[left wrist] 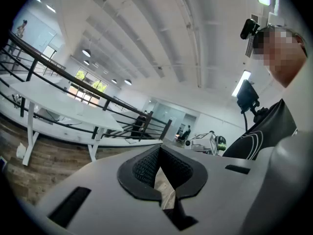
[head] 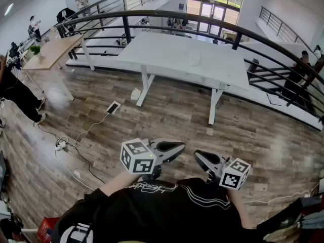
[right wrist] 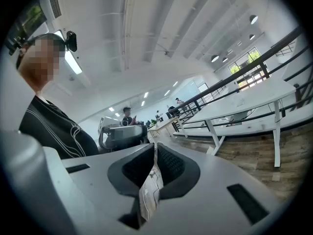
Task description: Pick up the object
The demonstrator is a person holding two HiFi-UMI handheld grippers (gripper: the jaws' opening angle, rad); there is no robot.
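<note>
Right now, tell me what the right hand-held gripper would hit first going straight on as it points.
Probably the grey left hand-held gripper: the grey right hand-held gripper points inward towards its tips, a small gap apart. Depth is unclear, so it might slip past.

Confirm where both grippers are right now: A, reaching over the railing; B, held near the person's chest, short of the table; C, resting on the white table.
B: the head view shows the left gripper and right gripper just above the black shirt, with wood floor between them and the white table.
</note>
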